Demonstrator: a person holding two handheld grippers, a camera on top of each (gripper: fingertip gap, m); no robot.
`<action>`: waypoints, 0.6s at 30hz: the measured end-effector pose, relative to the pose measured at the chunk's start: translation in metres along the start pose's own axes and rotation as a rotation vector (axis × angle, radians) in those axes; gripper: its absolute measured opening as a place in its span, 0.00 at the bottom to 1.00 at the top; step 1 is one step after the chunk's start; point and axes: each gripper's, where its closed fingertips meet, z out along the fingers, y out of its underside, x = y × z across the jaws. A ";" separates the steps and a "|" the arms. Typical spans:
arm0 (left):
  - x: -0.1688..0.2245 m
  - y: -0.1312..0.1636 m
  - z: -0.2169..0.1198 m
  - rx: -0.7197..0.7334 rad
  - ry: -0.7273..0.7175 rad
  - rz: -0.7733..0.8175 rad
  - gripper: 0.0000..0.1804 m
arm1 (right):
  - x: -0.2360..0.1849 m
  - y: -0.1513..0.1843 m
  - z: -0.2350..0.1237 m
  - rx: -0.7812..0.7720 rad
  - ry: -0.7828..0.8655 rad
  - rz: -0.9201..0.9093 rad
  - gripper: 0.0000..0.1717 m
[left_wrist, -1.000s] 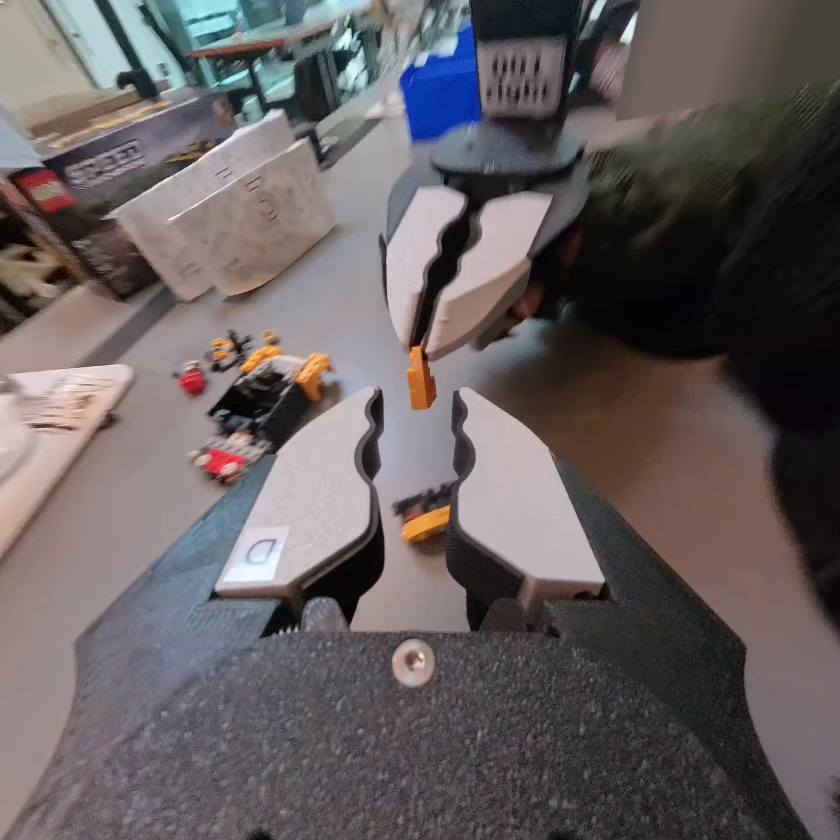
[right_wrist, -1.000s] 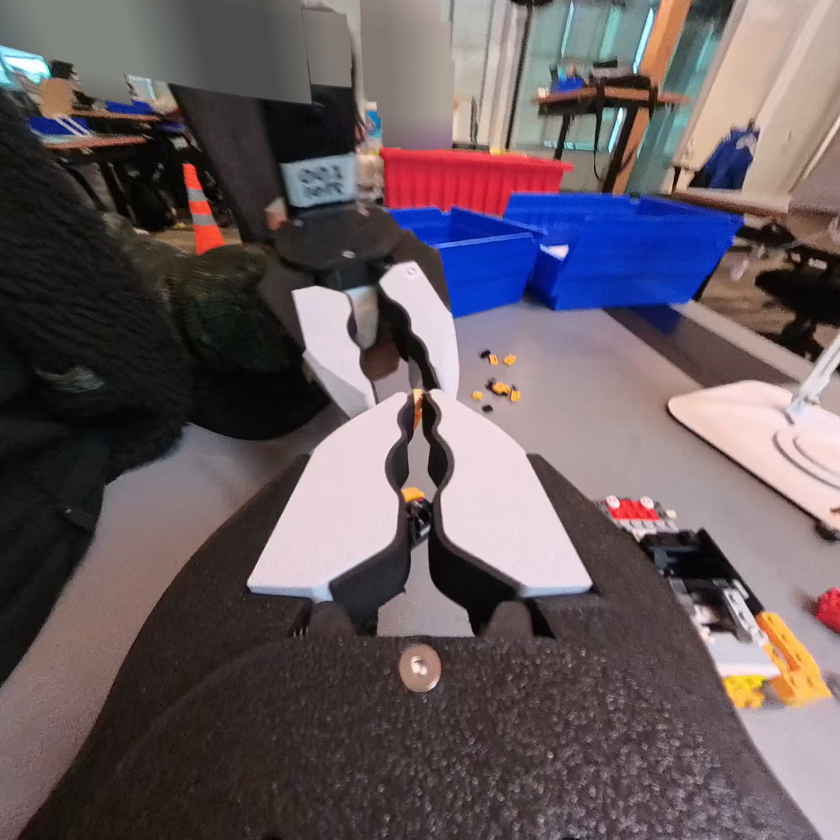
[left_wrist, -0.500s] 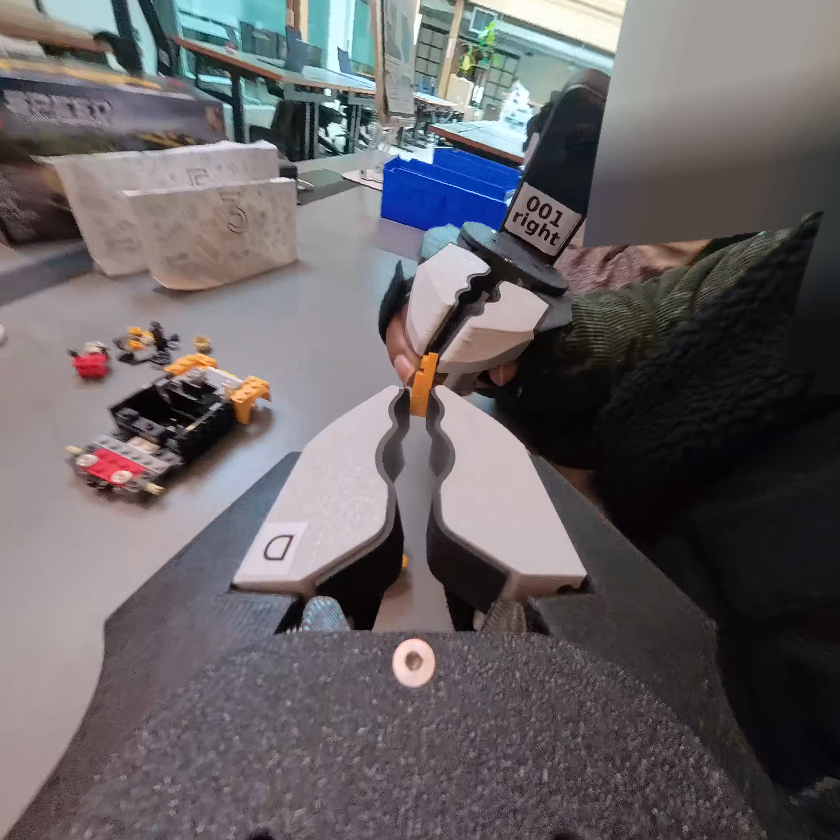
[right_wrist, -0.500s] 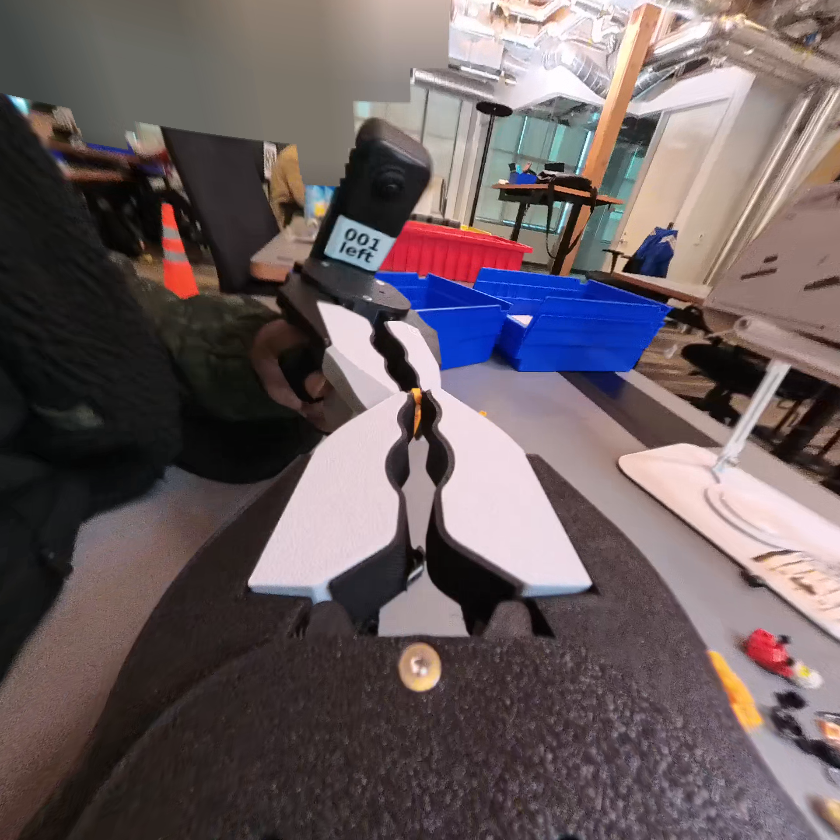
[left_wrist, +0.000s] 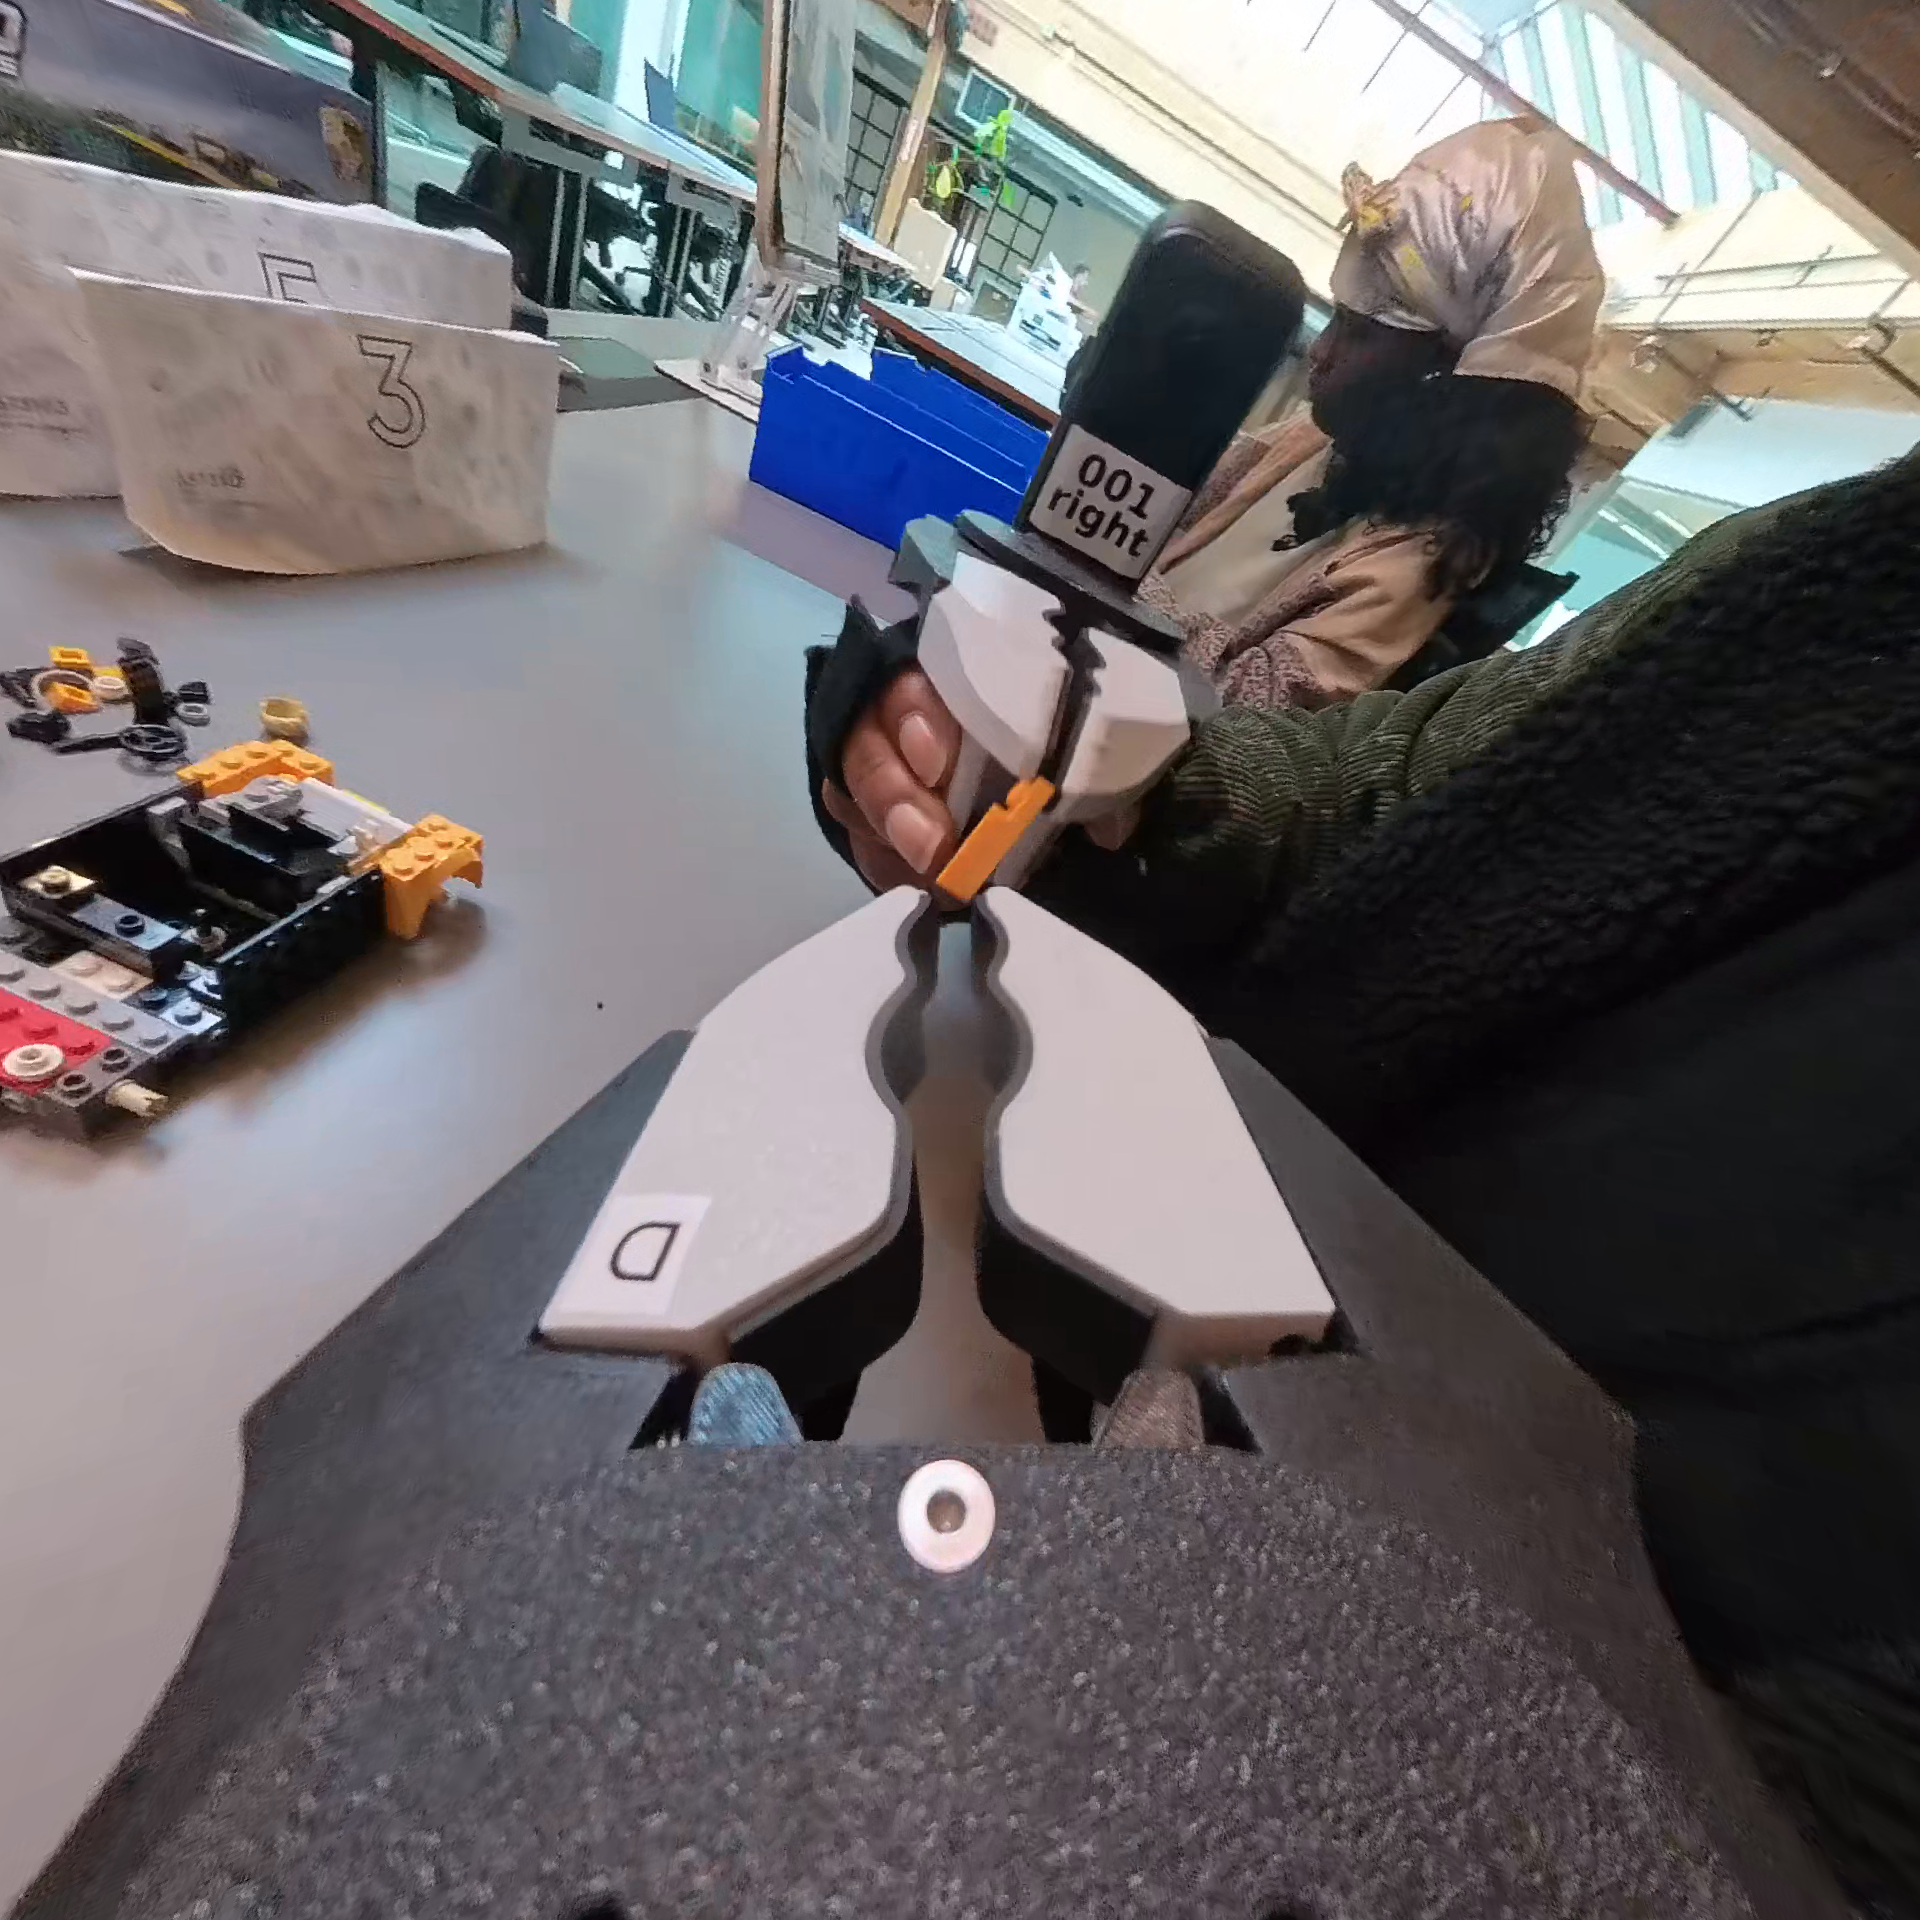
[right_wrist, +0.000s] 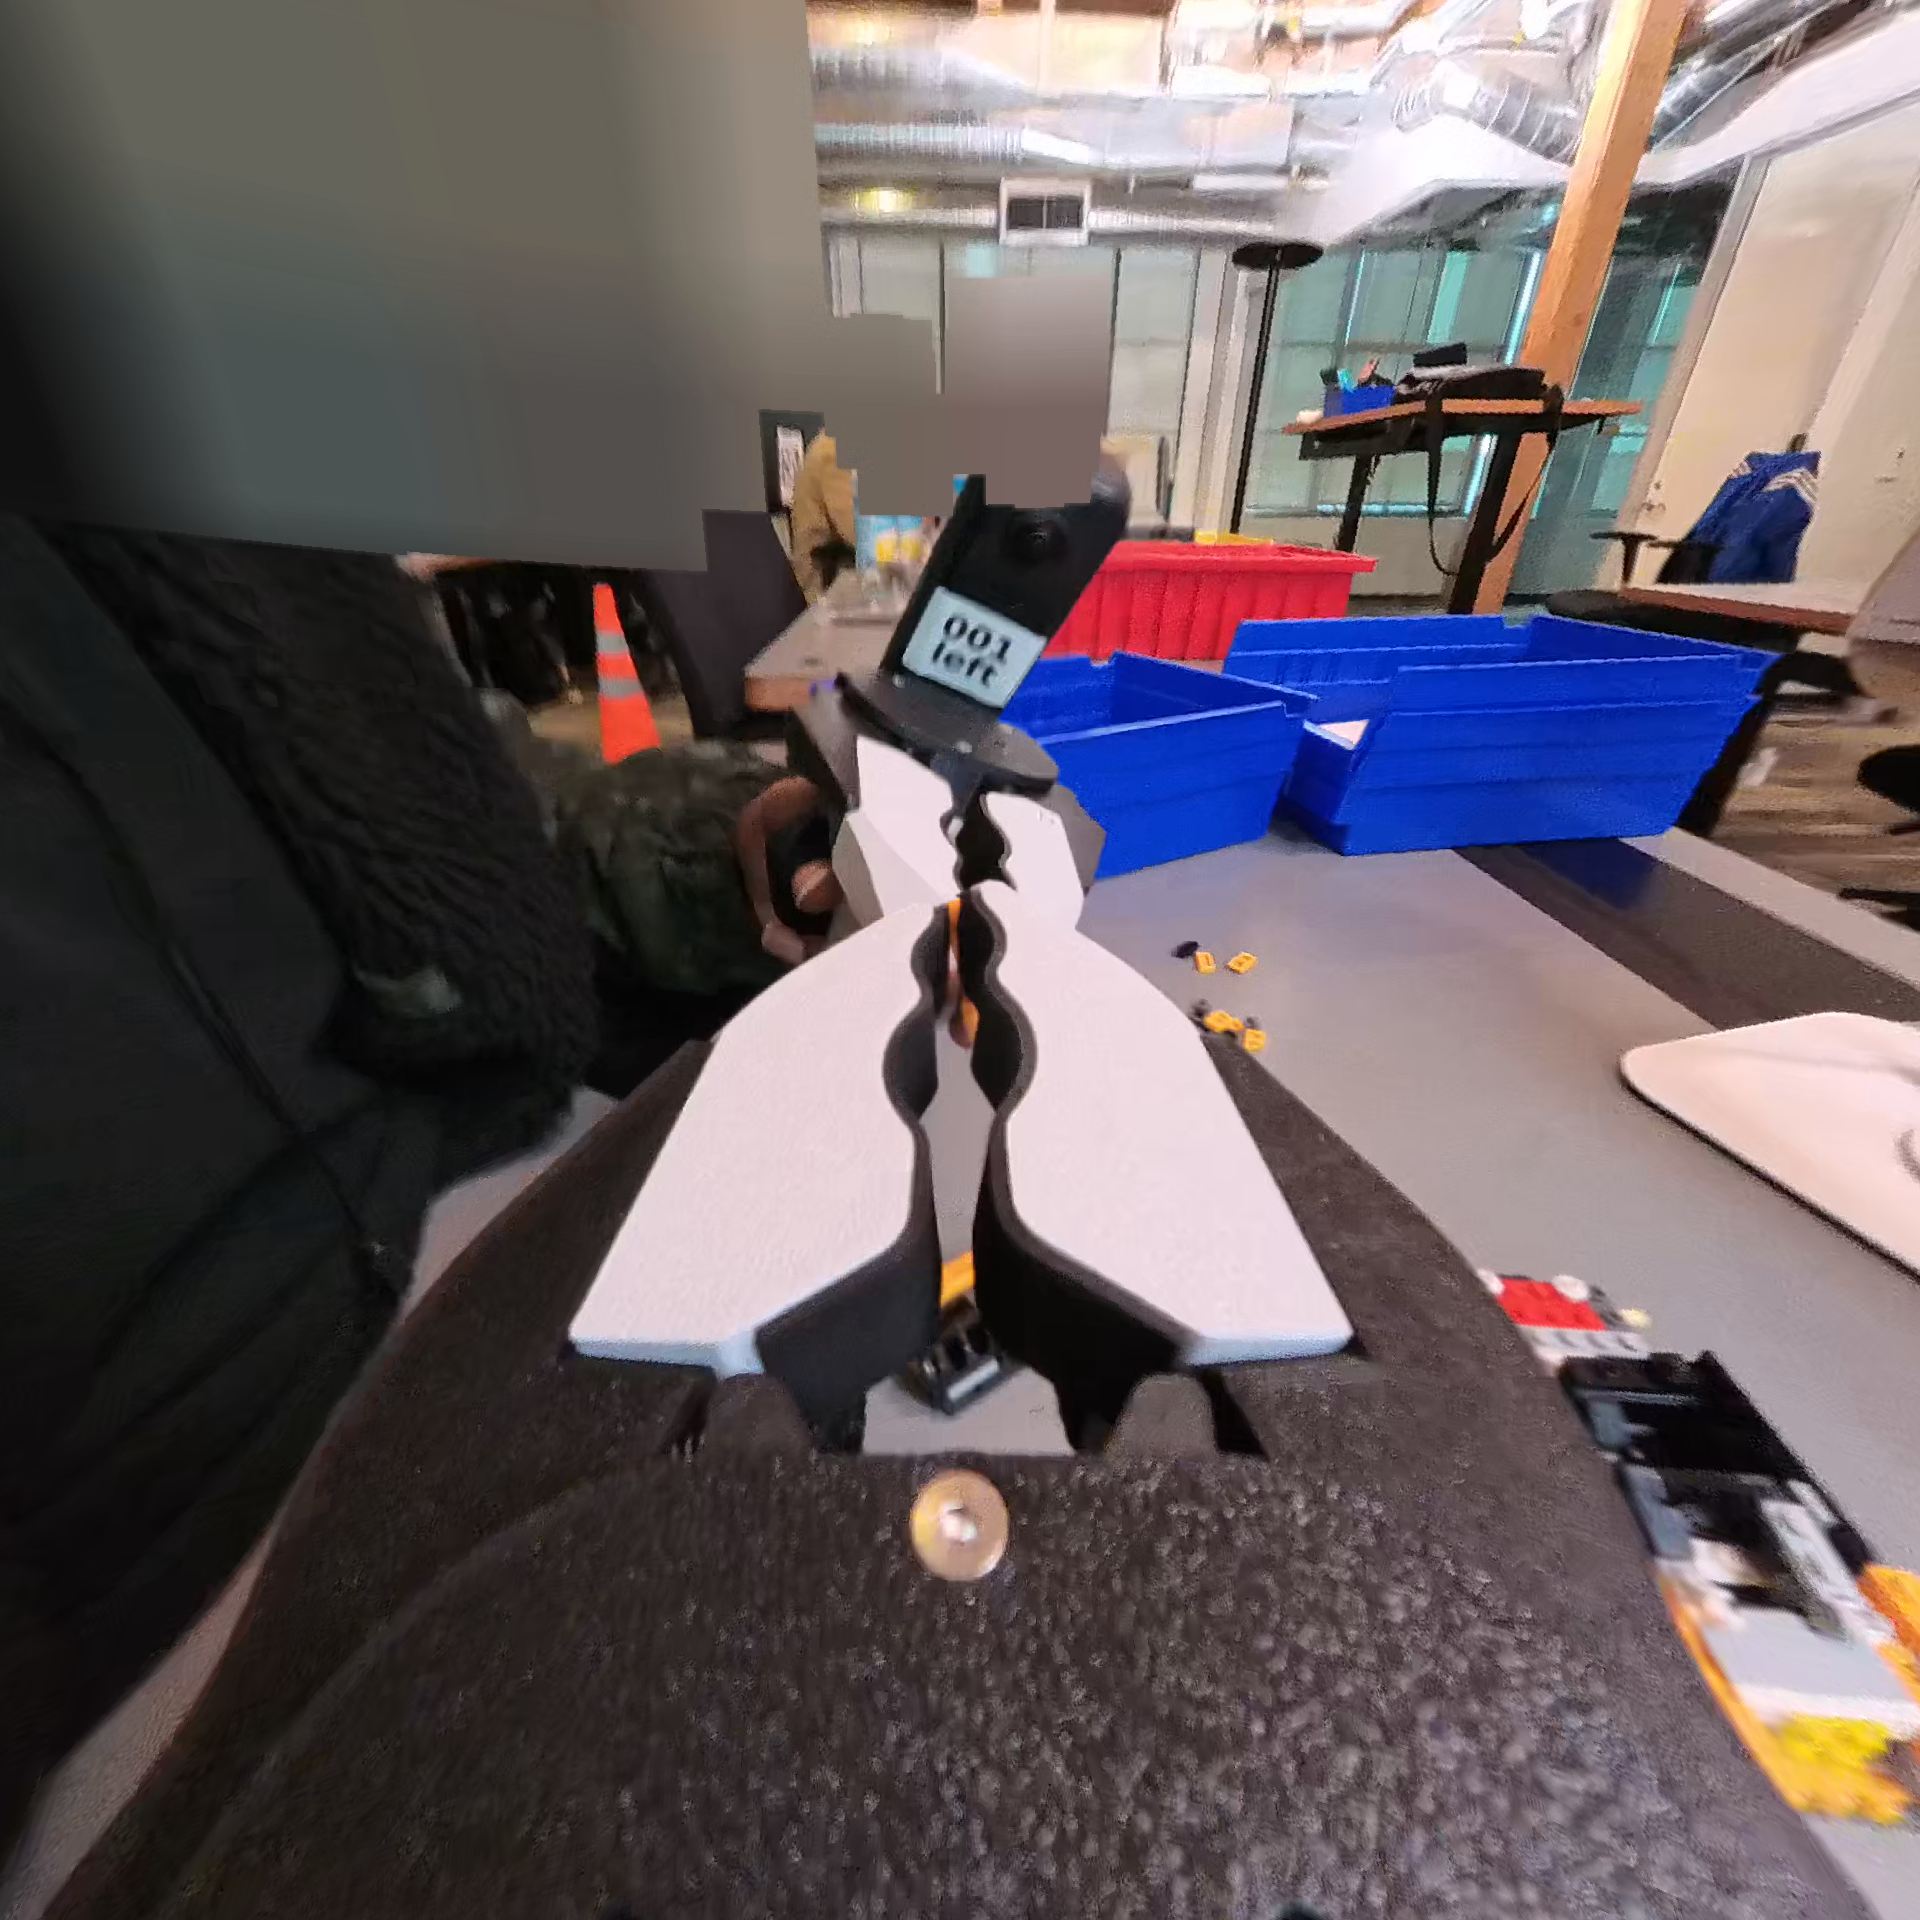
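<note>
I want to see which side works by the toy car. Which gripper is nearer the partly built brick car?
Left. The left gripper sits just right of the brick car; the right gripper, pinching an orange piece, is farther beyond.

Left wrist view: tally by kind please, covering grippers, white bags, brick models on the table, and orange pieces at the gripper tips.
Grippers: 2, left gripper and right gripper
White bags: 2, front bag and back bag
Brick model: 1
Orange piece: 1
Total: 6
</note>
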 end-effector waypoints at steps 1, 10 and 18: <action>-0.001 0.001 0.001 -0.002 -0.010 0.003 0.01 | 0.002 -0.004 -0.001 0.034 -0.008 0.043 0.01; 0.001 -0.016 0.005 0.127 -0.051 0.094 0.07 | 0.020 -0.013 -0.002 0.232 -0.045 0.431 0.01; -0.014 -0.028 0.002 0.206 -0.148 0.020 0.02 | 0.036 -0.011 0.000 0.299 0.050 0.544 0.01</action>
